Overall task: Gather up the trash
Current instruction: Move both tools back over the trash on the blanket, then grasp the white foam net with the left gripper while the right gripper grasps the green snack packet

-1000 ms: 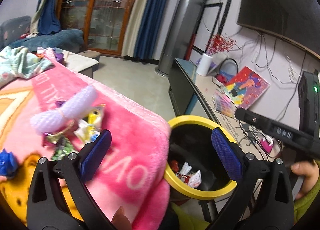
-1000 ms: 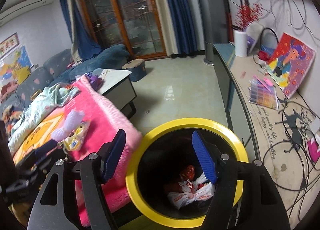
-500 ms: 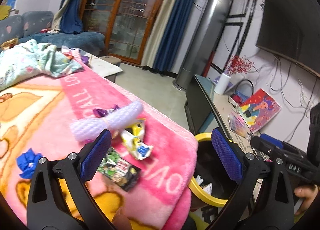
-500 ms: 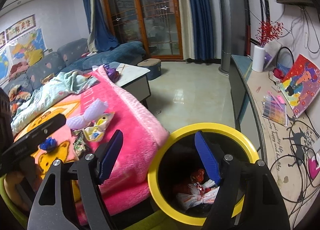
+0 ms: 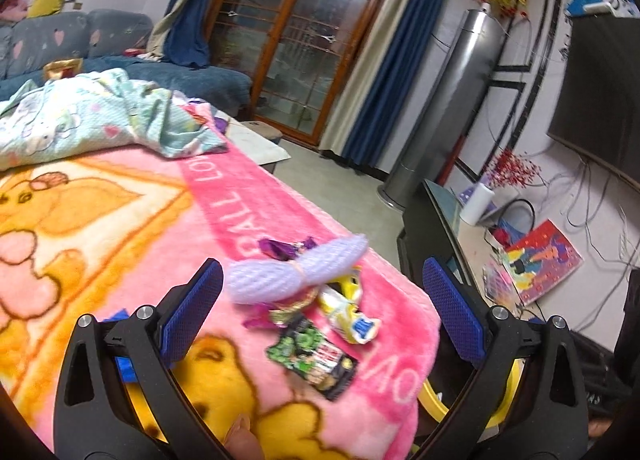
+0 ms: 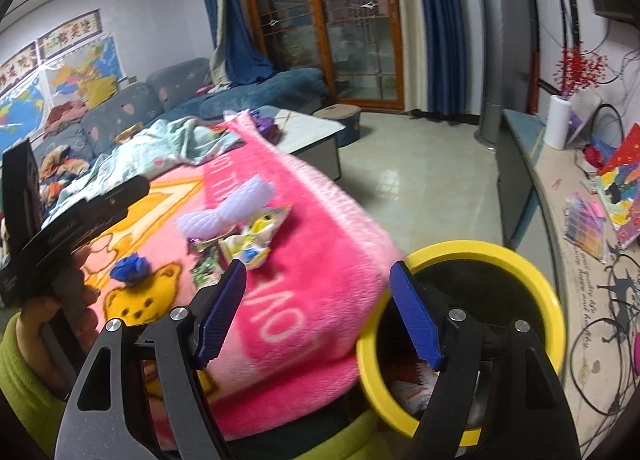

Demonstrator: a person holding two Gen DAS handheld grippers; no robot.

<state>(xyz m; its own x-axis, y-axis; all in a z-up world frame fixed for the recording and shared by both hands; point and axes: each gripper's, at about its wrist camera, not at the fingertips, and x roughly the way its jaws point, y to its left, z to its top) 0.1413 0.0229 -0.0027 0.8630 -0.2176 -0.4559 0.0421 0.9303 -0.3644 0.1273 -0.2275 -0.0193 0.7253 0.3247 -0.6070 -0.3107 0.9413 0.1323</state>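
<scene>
A small heap of trash lies on the pink blanket (image 5: 132,228): a lilac foam net (image 5: 296,274), a yellow and white wrapper (image 5: 346,310), a green and black packet (image 5: 314,356) and a purple wrapper (image 5: 280,248). A crumpled blue wrapper (image 6: 130,268) lies a little apart. My left gripper (image 5: 320,318) is open with nothing in it, hovering just short of the heap. My right gripper (image 6: 320,314) is open and empty too, over the blanket's edge beside the yellow-rimmed bin (image 6: 488,256). Wrappers lie in the bin's bottom.
A crumpled light-green cloth (image 5: 92,120) lies at the blanket's far end. A low TV stand (image 6: 560,188) with papers, cables and a white vase runs along the right wall. A grey sofa (image 6: 160,100) stands at the back. A person's hand in a green sleeve (image 6: 28,356) holds the left gripper.
Both grippers swung left, away from the bin and toward the trash on the blanket. The bin slid from centre to the right in both views.
</scene>
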